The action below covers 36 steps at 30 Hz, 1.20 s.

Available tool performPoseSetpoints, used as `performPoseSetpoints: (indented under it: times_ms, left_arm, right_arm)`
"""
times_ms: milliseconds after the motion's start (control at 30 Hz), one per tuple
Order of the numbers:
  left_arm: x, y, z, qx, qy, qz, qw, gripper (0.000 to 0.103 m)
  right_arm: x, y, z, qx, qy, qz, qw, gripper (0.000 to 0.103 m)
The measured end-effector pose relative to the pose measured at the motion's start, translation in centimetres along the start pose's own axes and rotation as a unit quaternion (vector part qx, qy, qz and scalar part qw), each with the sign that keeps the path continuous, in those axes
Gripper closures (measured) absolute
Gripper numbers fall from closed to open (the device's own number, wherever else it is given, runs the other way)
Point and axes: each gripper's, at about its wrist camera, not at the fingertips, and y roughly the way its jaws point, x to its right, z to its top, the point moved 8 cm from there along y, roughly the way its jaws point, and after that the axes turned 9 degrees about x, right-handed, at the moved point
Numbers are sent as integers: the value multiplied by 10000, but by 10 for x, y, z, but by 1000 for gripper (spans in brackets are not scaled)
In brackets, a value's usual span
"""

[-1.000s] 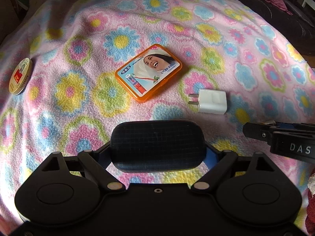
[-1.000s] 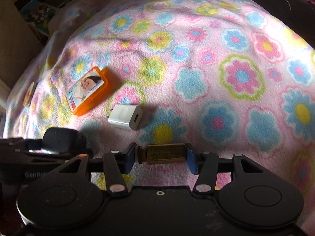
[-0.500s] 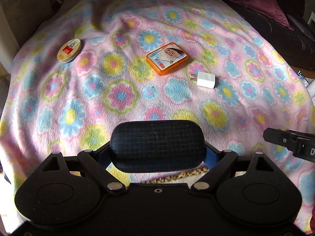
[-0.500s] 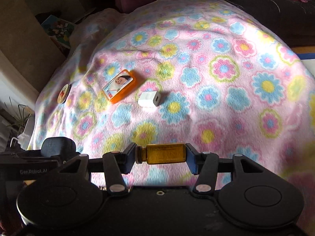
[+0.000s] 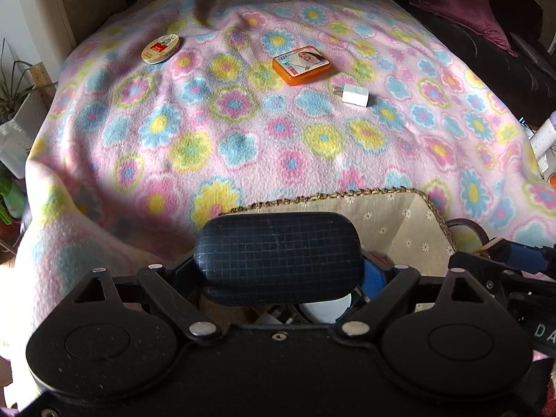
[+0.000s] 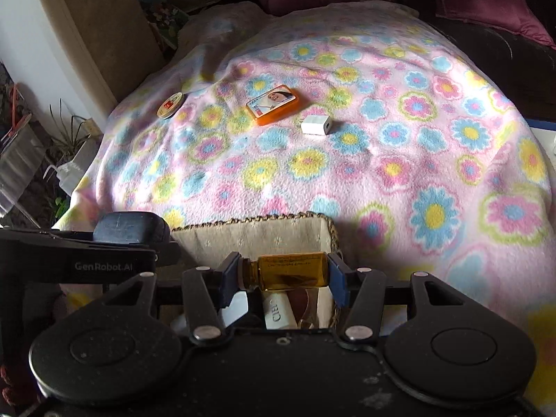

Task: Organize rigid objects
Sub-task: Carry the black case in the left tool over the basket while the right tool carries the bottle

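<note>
My left gripper (image 5: 278, 260) is shut on a dark blue grid-textured case (image 5: 278, 257) and holds it over a fabric-lined basket (image 5: 392, 215). My right gripper (image 6: 285, 272) is shut on a small amber bottle (image 6: 288, 271), held sideways above the same basket (image 6: 257, 234). The case also shows in the right wrist view (image 6: 130, 227). On the flowered blanket farther off lie an orange box (image 5: 300, 64), a white charger plug (image 5: 354, 95) and a round tin (image 5: 160, 48); the right wrist view shows the orange box (image 6: 274, 104), the plug (image 6: 316, 125) and the tin (image 6: 169, 105).
The basket holds several items, including a white tube (image 6: 278, 312) and a white round thing (image 5: 326, 309). Dark cushions (image 5: 462, 3) lie at the far right. A potted plant (image 6: 66, 139) stands to the left of the bed.
Both grippers have pulled back and risen from the blanket with their objects. The basket has come into view under them, and the box, plug and tin now look farther away.
</note>
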Motion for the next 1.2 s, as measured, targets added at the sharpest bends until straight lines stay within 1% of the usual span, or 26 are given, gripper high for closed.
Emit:
performPoseSetpoints:
  times_ms: [100,167,233,333,400,533,600,700,967,1200]
  left_arm:
    - [-2,-3,-1,78,-75,53,9999,18]
    - [-3,-3,-2,162,-54,134,9998,18]
    - [-3,1,-5,109,-56,181,9998,18]
    - [0,5,-9,18,30,292,9996,18]
    - [2,6,-10,12,134,356,9993,18]
    - [6,8,-15,-55,289,435,9986,18]
    - [7,10,-17,-119,345,468,9982,18]
    - [8,12,-19,-206,401,487,9978,18]
    - [7,14,-20,-249,378,474,9978,18]
    - [6,15,-20,-317,262,437,9982,18]
  right_arm:
    - [-7,-11,-6,64,-227,-98,9997,51]
    - [-9,-16,-9,154,-220,-86,9996,51]
    - [-8,-21,-13,251,-103,-41,9996,51]
    - [-3,-23,-14,374,11,-92,9993,51]
    - [2,-21,-13,373,226,-37,9990,51]
    - [14,-13,-13,231,649,-29,9976,51]
    - [15,-12,-13,199,731,1,9971,51]
    - [13,-11,-14,168,679,18,9975,51]
    - [1,-7,-18,56,215,-36,9997,51]
    - [1,-4,-20,-51,153,-59,9999,51]
